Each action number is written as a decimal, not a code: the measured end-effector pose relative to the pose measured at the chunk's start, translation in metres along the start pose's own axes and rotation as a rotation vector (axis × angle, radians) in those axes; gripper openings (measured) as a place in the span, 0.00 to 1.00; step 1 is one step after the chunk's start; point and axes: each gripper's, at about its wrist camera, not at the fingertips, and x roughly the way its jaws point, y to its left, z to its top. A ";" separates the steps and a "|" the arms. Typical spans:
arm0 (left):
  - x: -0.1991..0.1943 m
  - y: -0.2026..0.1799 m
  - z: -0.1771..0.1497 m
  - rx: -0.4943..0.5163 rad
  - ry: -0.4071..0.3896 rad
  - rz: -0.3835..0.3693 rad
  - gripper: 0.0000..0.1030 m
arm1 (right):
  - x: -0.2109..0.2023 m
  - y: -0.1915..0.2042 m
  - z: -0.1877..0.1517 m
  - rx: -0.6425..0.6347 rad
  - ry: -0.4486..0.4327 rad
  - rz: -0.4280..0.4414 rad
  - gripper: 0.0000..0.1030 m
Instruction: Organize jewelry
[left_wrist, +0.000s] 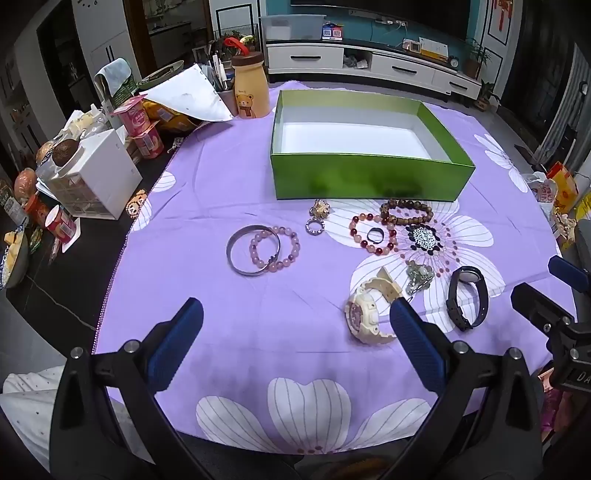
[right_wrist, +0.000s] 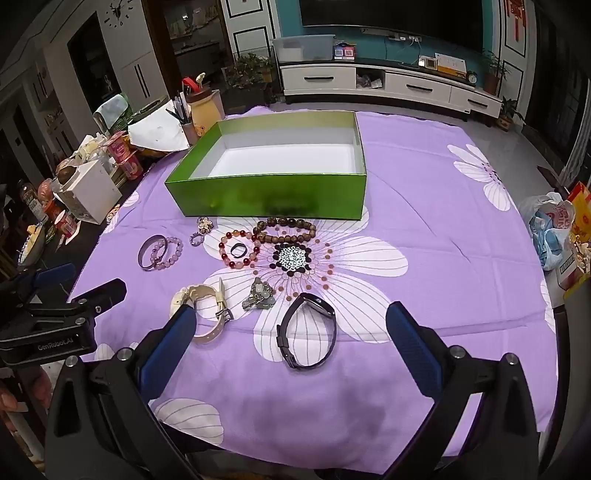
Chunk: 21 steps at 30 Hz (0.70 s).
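An empty green box (left_wrist: 369, 177) (right_wrist: 273, 195) with a white inside stands on the purple flowered cloth. In front of it lie a silver bangle (left_wrist: 240, 254), a pink bead bracelet (left_wrist: 275, 245) (right_wrist: 168, 253), a red bead bracelet (left_wrist: 371, 230) (right_wrist: 238, 251), a brown bead bracelet (left_wrist: 406, 212) (right_wrist: 286, 229), a small ring (left_wrist: 314, 226), a cream watch (left_wrist: 365, 306) (right_wrist: 201, 304) and a black watch (left_wrist: 467, 297) (right_wrist: 306, 330). My left gripper (left_wrist: 295, 314) is open and empty above the cloth, left of the cream watch. My right gripper (right_wrist: 288, 321) is open and empty, just short of the black watch.
A white drawer unit (left_wrist: 99, 177), yoghurt cups (left_wrist: 142, 127), a bear bottle (left_wrist: 251, 86) and food clutter the table's left side. Bags (right_wrist: 554, 229) sit at the right edge. A TV cabinet (left_wrist: 388, 62) stands behind.
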 end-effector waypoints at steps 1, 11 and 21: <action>0.000 0.000 0.000 0.001 0.000 0.003 0.98 | 0.000 0.000 0.000 0.000 0.000 0.000 0.99; 0.000 0.000 0.000 0.002 0.002 0.001 0.98 | 0.000 0.000 -0.001 0.004 -0.002 -0.005 0.99; 0.006 -0.007 -0.006 0.009 0.005 -0.001 0.98 | -0.001 -0.002 -0.002 0.007 -0.003 -0.005 0.99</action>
